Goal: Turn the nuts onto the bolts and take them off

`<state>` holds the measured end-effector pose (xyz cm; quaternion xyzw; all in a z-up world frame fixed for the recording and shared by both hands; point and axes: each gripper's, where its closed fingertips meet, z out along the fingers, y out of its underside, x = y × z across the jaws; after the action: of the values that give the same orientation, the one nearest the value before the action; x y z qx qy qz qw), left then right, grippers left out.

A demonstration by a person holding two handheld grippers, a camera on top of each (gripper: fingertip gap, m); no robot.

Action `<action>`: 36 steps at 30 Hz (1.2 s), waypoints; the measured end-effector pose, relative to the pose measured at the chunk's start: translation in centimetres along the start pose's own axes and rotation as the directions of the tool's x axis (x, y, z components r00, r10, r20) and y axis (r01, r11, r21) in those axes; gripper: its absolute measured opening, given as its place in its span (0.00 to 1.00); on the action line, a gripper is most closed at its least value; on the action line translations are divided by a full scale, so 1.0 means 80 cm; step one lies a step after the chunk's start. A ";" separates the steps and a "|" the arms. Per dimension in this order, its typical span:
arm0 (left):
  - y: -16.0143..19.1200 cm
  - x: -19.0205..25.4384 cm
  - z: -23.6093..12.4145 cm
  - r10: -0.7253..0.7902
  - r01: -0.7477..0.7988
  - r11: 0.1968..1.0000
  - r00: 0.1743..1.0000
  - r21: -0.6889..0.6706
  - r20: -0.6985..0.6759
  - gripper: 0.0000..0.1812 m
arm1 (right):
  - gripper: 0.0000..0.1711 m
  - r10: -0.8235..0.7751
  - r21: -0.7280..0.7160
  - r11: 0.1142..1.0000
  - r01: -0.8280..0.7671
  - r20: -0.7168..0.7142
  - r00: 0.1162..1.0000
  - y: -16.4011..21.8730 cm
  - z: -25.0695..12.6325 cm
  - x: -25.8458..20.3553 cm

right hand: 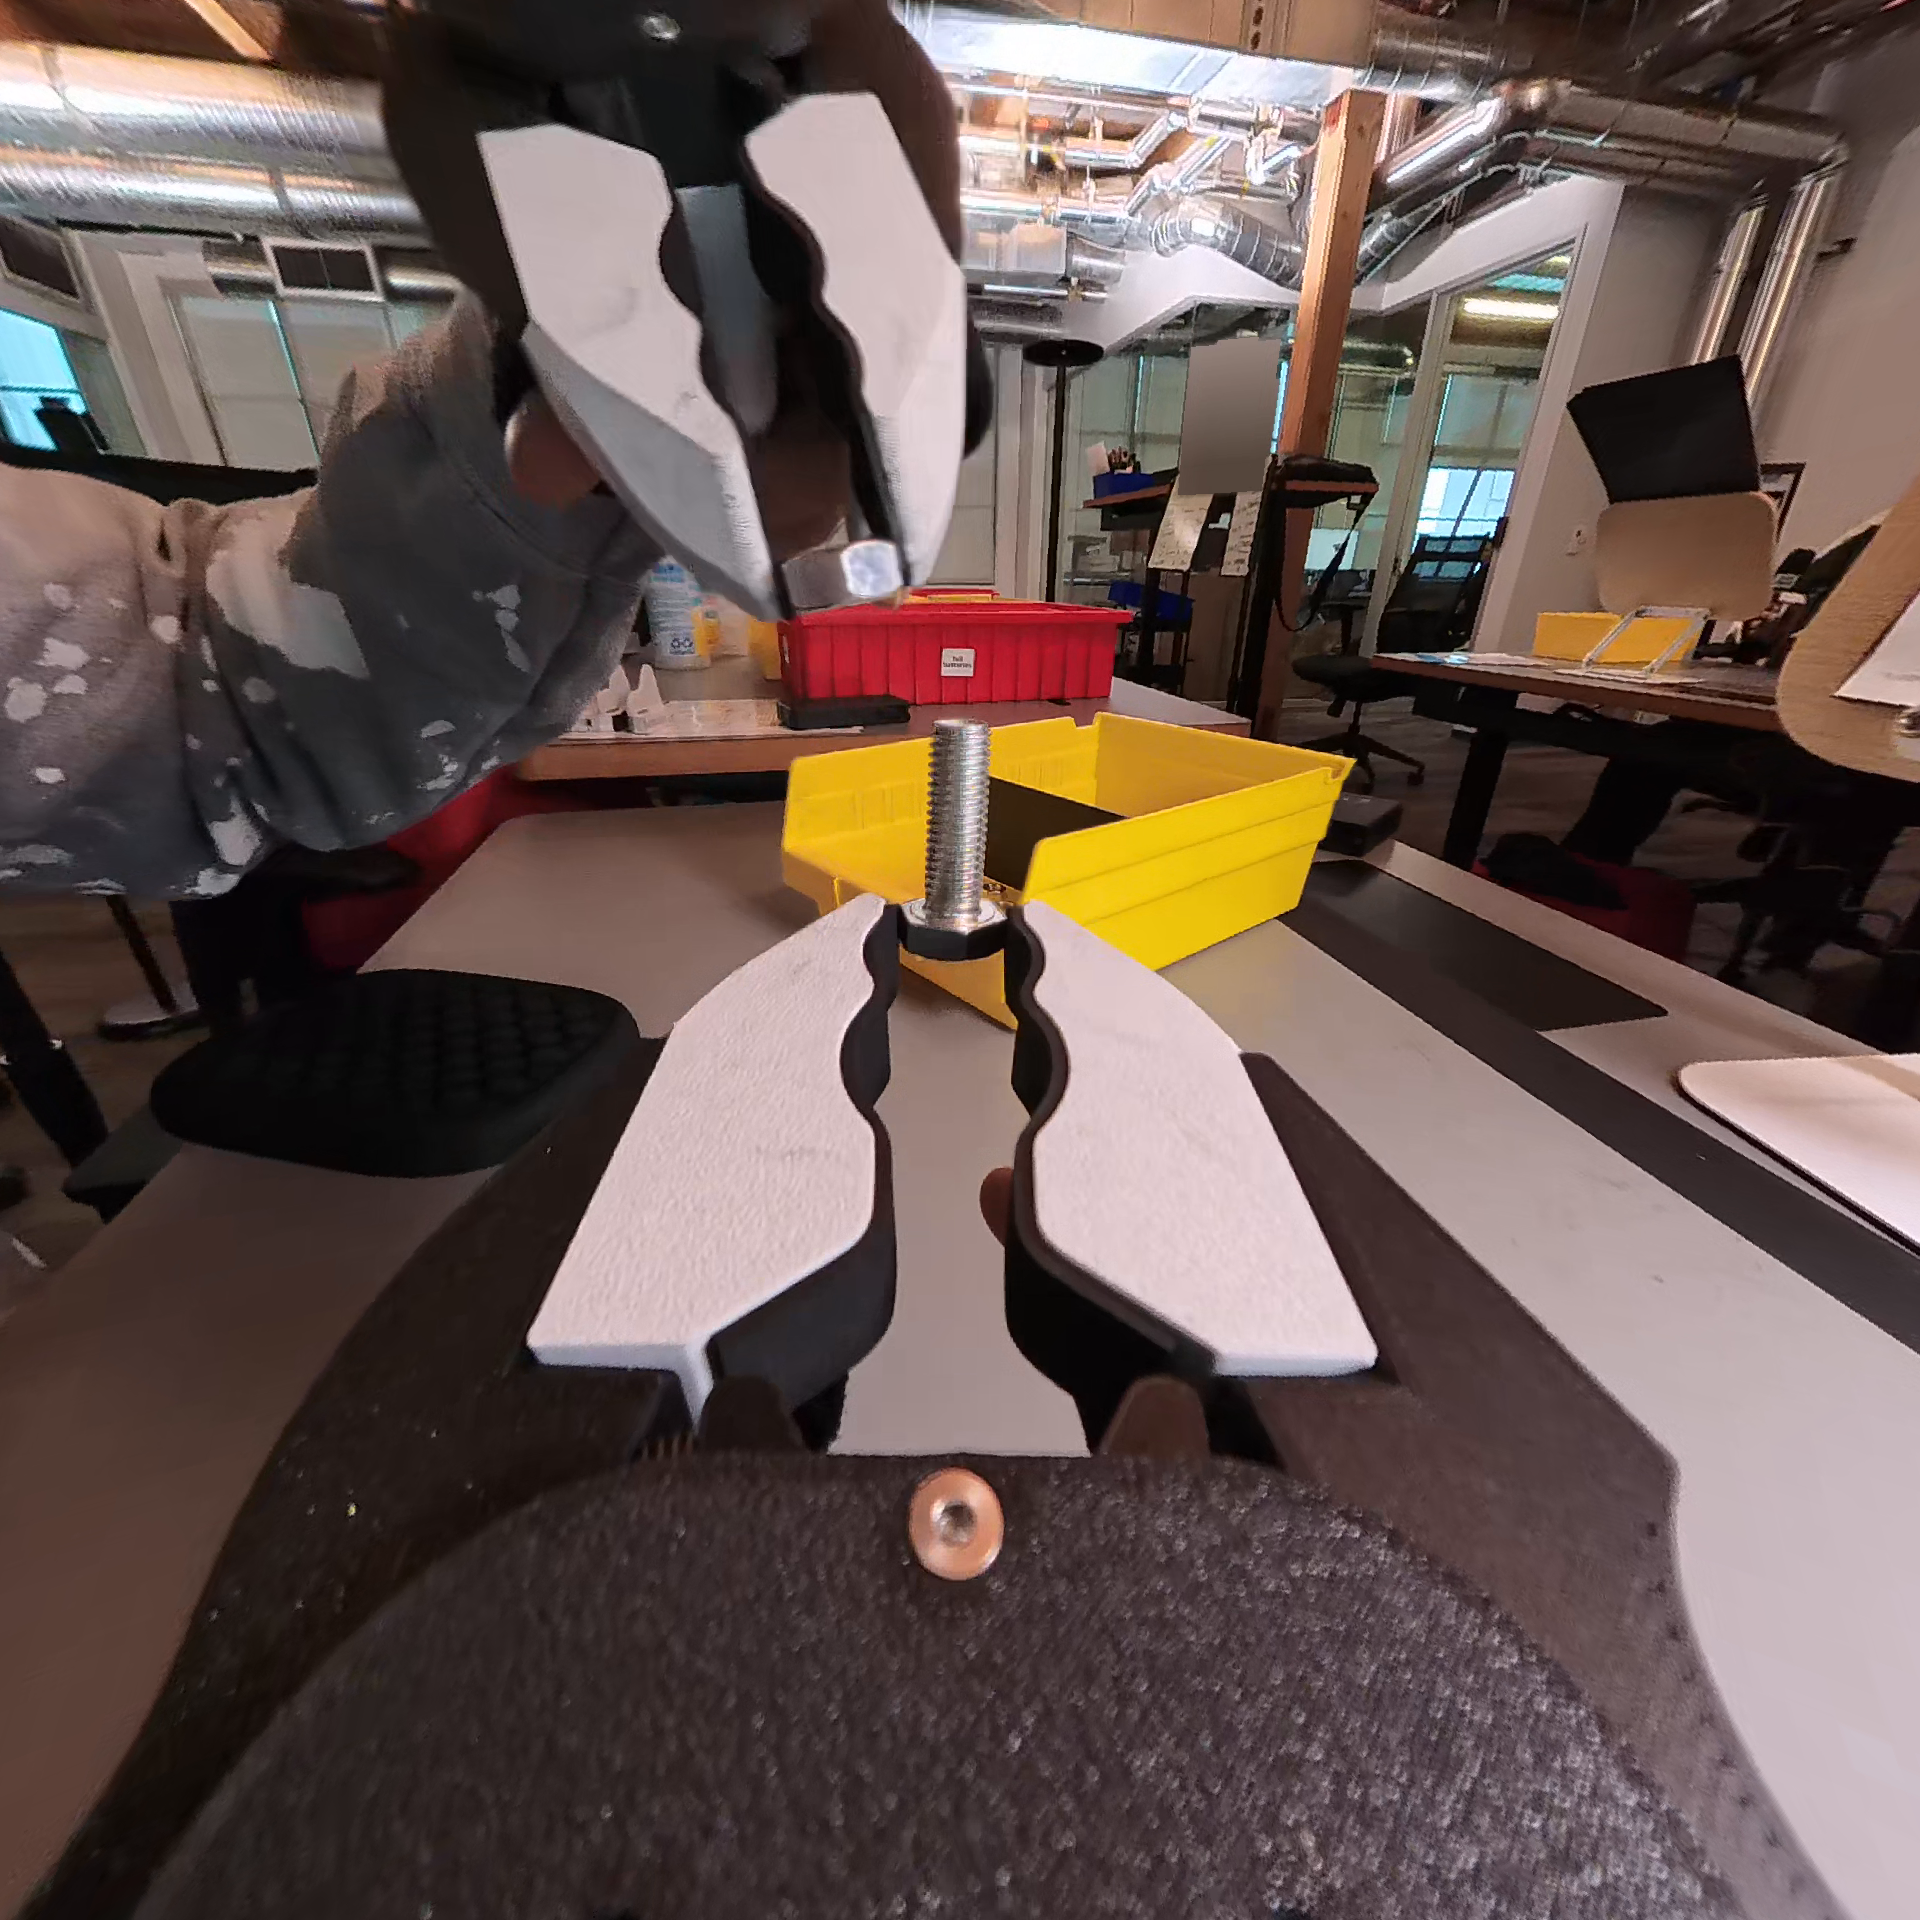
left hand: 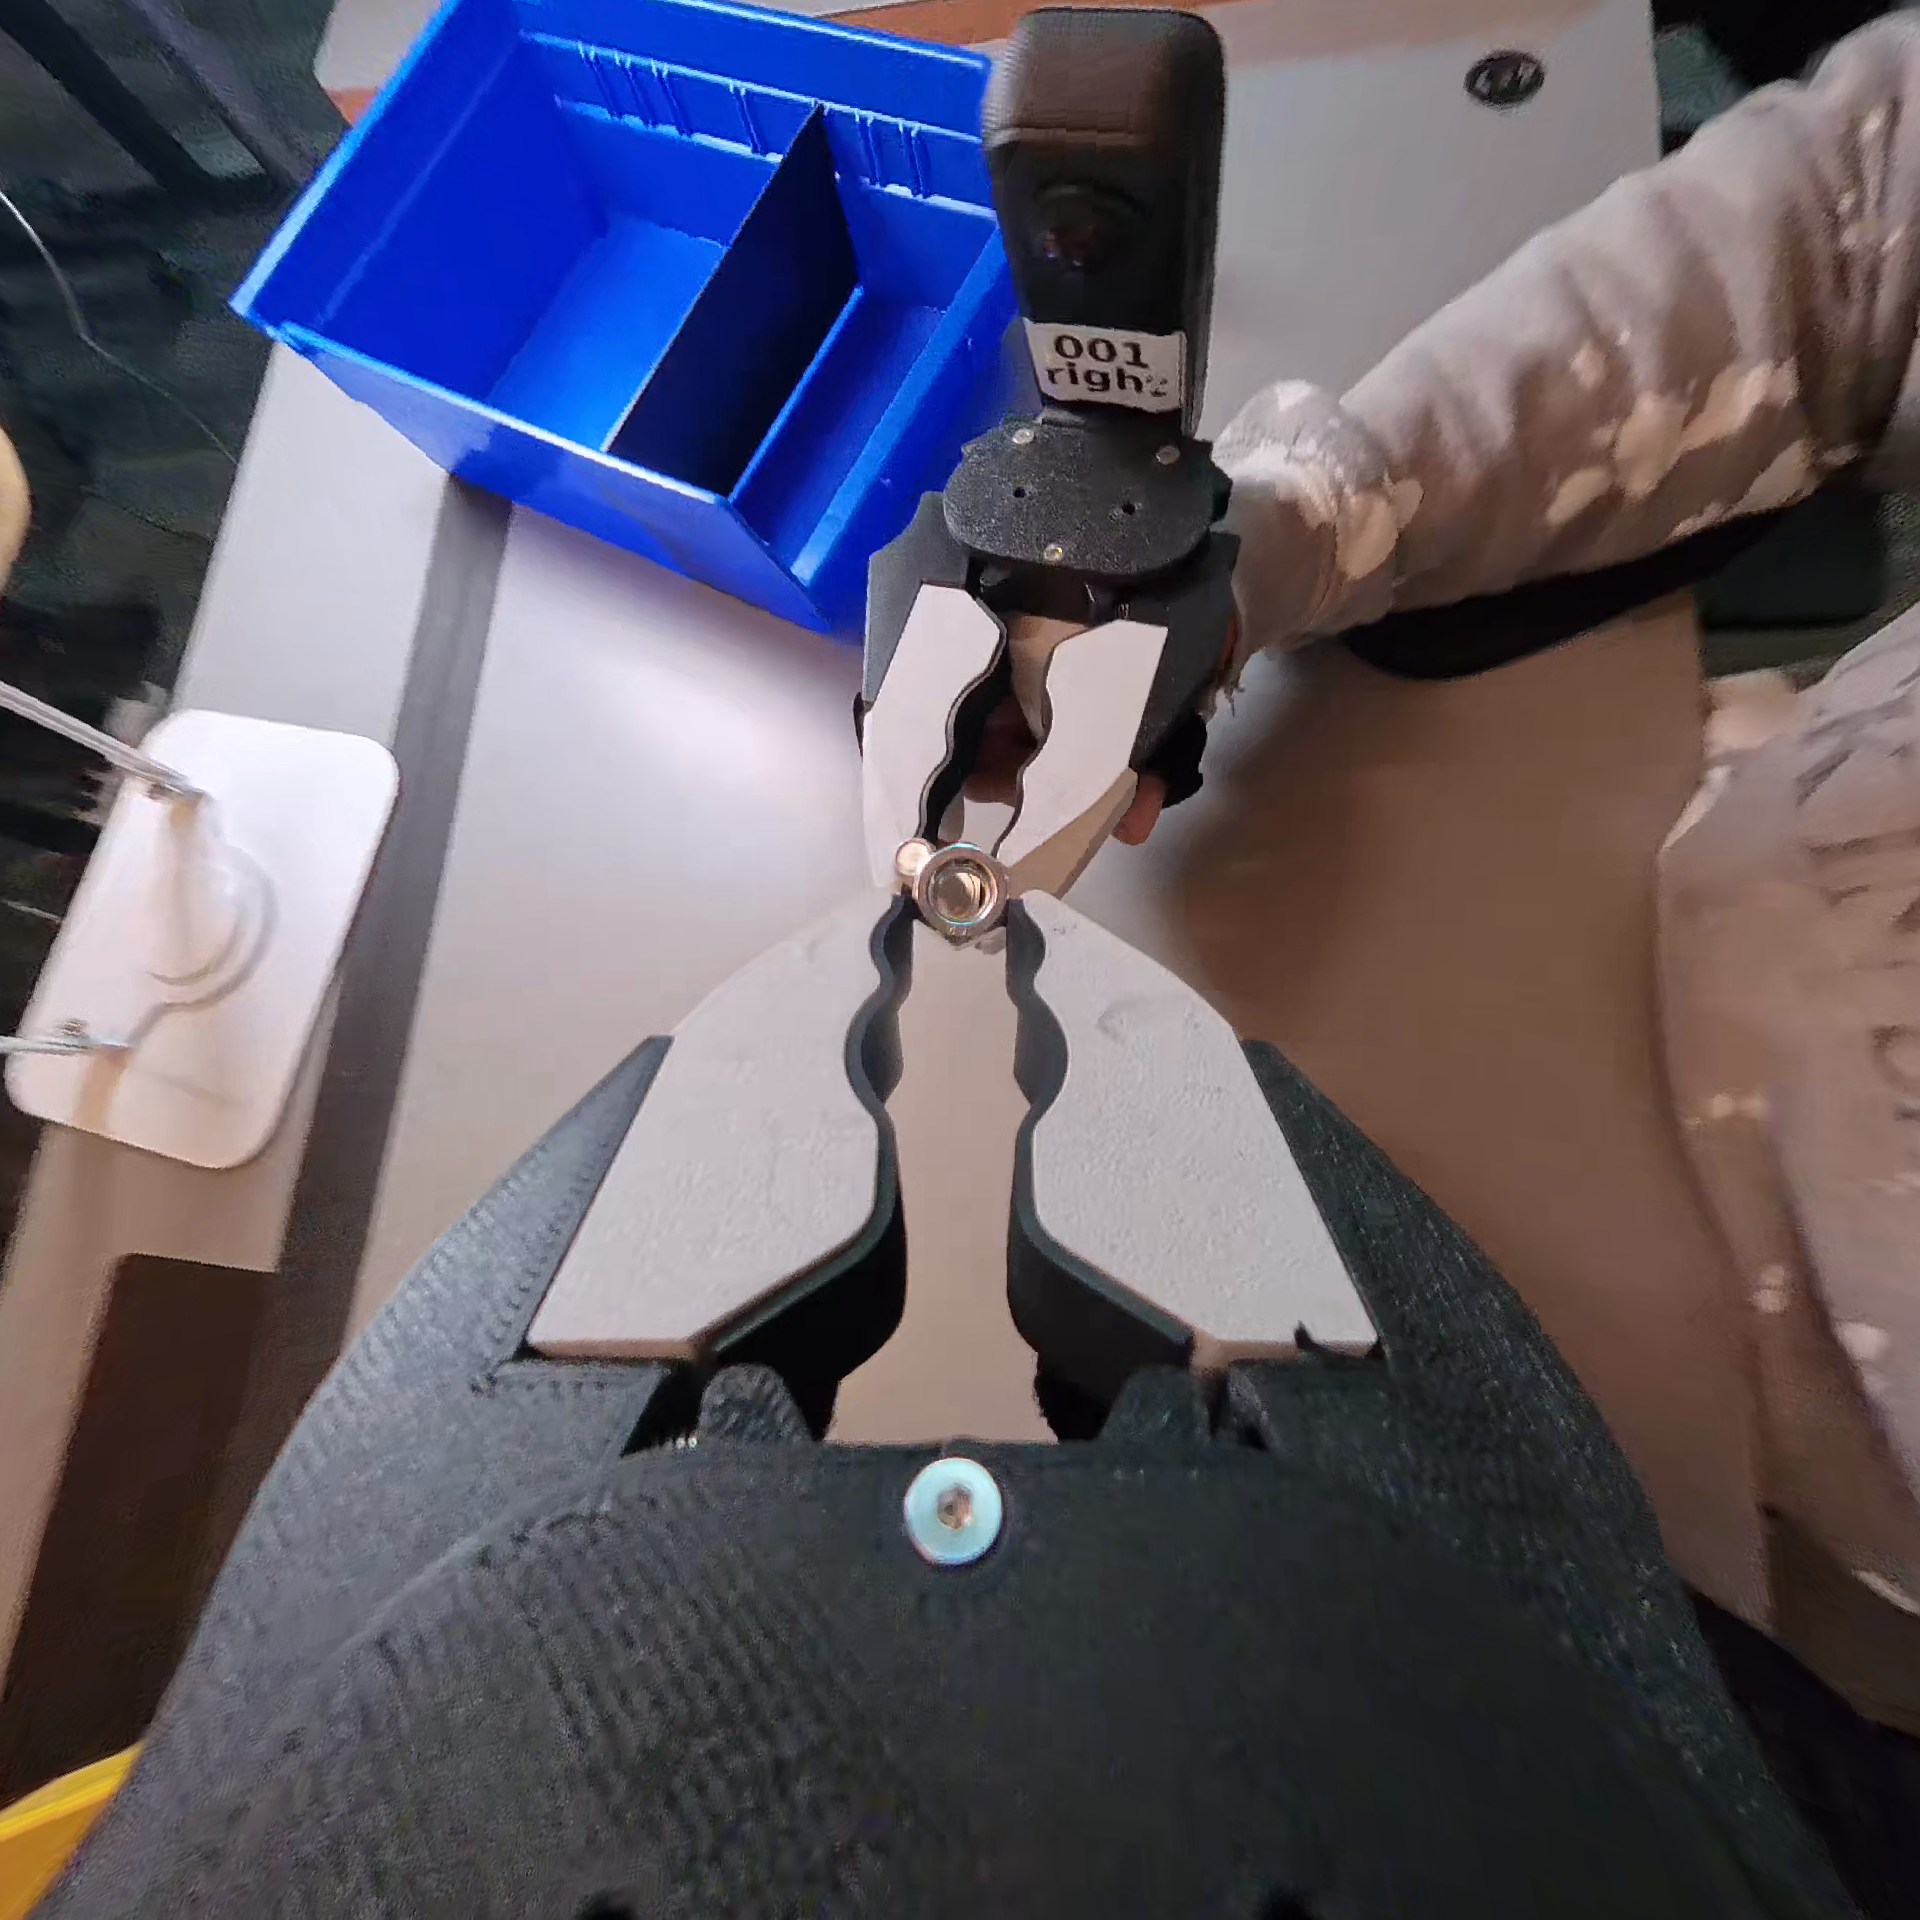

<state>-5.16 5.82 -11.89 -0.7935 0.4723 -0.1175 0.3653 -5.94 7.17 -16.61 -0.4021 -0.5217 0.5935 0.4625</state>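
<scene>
Black textured housing with a silver screw fills the near edge of both wrist views. From it my right gripper (right hand: 951, 920) reaches forward, its white fingers clamped on the hexagonal head of a silver threaded steel bolt (right hand: 958, 821) that stands upright, thread end up. My left gripper (right hand: 842, 592) comes down from twelve o'clock in the right wrist view, its tips pinched on a silver hexagonal steel nut (right hand: 844, 582). The nut hangs above the bolt's tip, apart from it and slightly toward eleven o'clock.

In the left wrist view the left gripper (left hand: 956, 920) looks straight down on the nut (left hand: 961, 891), and the right gripper (left hand: 971, 847) meets it from twelve o'clock.

At eleven o'clock there, a blue plastic bin with a dark divider (left hand: 582, 312) sits on the table; both its compartments look bare. In the right wrist view a yellow plastic bin (right hand: 1164, 831) lies just behind the bolt, with a dark partition inside; I cannot tell its contents. Farther off at twelve o'clock stands a red ribbed plastic crate (right hand: 945, 649).

Below is a smooth grey tabletop (left hand: 644, 748) with a dark strip running along it. A white rounded board (left hand: 208, 935) lies at nine o'clock. Beyond are desks, office chairs and bare silver ceiling ducts (right hand: 1195, 239).
</scene>
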 end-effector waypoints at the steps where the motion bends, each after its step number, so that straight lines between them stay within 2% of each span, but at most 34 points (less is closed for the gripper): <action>1: 0.001 -0.002 0.000 -0.039 0.039 0.999 0.999 0.000 -0.028 0.10 | 0.11 0.001 0.003 1.000 -0.001 -0.001 1.000 -0.001 0.001 -0.001; 7: 0.009 -0.010 0.010 -0.144 0.143 0.990 0.985 -0.020 -0.093 0.10 | 0.11 -0.001 -0.012 1.000 0.001 -0.011 1.000 0.001 0.007 -0.006; 15: 0.014 -0.010 0.023 -0.128 0.122 0.990 0.987 -0.068 -0.098 0.10 | 0.11 -0.011 -0.035 0.999 0.010 -0.012 1.000 0.006 0.010 -0.008; 36: 0.018 -0.009 0.024 -0.103 0.096 0.993 0.990 -0.071 -0.095 0.10 | 0.11 0.001 -0.042 0.999 -0.002 -0.022 1.000 0.007 0.010 -0.005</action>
<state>-5.47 6.90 -14.16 -0.8210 0.4533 -0.1586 0.3086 -6.70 6.54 -17.06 -0.4184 -0.5288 0.5783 0.4592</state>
